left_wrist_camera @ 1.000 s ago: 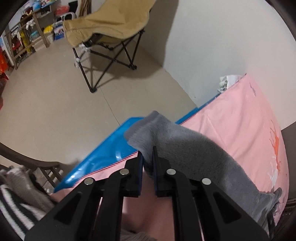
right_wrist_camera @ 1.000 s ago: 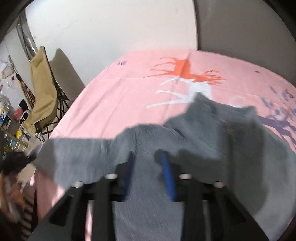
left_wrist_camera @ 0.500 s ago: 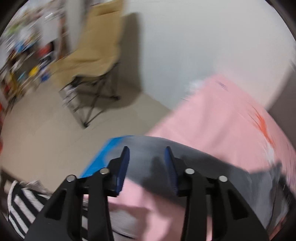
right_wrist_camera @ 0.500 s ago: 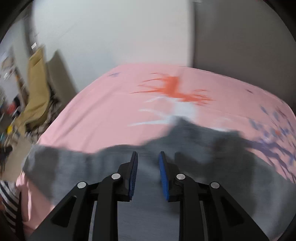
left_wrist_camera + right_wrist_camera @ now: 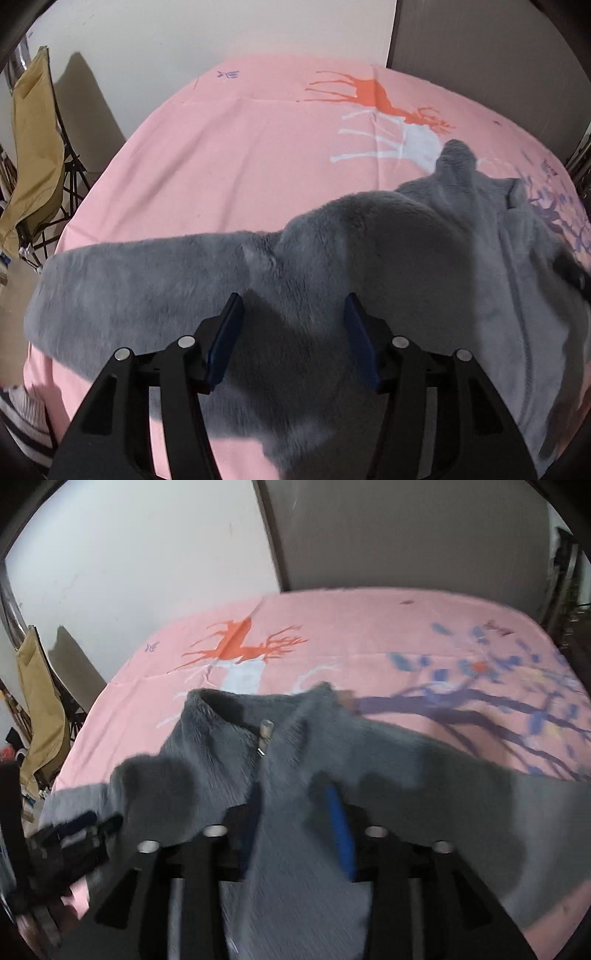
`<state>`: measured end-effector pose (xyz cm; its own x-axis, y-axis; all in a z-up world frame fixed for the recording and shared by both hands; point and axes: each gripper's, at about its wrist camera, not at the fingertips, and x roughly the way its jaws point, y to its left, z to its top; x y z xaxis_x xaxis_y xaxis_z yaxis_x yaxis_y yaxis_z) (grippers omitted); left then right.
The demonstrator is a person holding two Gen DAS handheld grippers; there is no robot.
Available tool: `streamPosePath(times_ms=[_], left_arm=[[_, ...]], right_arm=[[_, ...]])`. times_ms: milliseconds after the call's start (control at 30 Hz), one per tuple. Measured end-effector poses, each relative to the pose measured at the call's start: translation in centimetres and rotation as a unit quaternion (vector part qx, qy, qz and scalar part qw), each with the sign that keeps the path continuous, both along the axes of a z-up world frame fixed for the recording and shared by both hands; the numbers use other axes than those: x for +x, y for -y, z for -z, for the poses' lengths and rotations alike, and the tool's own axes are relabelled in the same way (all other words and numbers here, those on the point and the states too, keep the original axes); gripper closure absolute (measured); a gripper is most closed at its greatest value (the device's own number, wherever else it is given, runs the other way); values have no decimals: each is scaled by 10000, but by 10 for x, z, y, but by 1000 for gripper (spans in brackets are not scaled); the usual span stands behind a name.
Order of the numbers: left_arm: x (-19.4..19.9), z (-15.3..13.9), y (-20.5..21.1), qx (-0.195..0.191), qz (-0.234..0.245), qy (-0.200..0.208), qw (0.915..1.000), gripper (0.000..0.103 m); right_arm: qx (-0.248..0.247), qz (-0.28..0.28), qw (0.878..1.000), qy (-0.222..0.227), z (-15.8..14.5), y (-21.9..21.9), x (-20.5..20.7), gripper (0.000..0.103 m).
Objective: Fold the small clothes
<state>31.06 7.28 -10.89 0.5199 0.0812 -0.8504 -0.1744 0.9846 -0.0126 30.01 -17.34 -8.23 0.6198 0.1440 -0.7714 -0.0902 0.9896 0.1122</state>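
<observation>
While the grey fleece jacket (image 5: 369, 258) is spread on the pink bed sheet (image 5: 240, 147), both the left hand-held gripper (image 5: 291, 332) and right hand-held gripper (image 5: 295, 819) are held open, gripping nothing; thick pile could be pinched double, skewing the fold.

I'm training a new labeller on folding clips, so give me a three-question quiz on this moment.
1. True or false: the left tool is clamped shut on the grey fleece jacket.
2. Which lies on the pink sheet? A) jacket B) towel C) jeans
3. What metal part shows at the jacket's collar in the right wrist view?

Key: 1. False, its fingers stand open above the fleece. 2. A. 3. The zip pull.
</observation>
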Motion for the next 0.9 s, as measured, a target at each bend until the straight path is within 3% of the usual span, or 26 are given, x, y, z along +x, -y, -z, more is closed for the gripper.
streamPosePath(times_ms=[67,100,167,233,300,367,533,600,733,800,900], left_arm=[[-23,-11,10,-168,13,272,9995,44],[-29,-13,18,-217,73,329,9992,35],[-38,-9,45,-225,455,210,9985,25],[-46,1,73,113,844,22,9964,25],[-59,2,93,685,909,156,9934,25],[-78,-5,103,634,1053,428,9915,25],[-103,0,110,133,1030,546,9931,19],[-100,20,121,278,1079,346,9932,17],[-96,22,118,242,994,352,9941,11],[-93,18,115,129,892,298,9955,14],[-102,-3,126,72,1092,592,9922,14]], right_arm=[[-144,-50,9997,-164,11,7,-14,50],[-145,-49,9994,-323,20,10,-16,50],[7,-112,9987,-495,33,19,-21,51],[157,-45,9989,-439,20,34,-36,51],[583,155,9981,-152,1,67,-57,52],[739,697,9948,103,-14,113,-73,52],[1174,2495,9607,324,-27,275,-118,52],[1275,3049,9433,323,-23,325,-133,53],[1396,3562,9233,341,-14,379,-144,54],[1519,3748,9140,314,-7,394,-139,55],[1622,3969,9029,313,1,408,-134,57]])
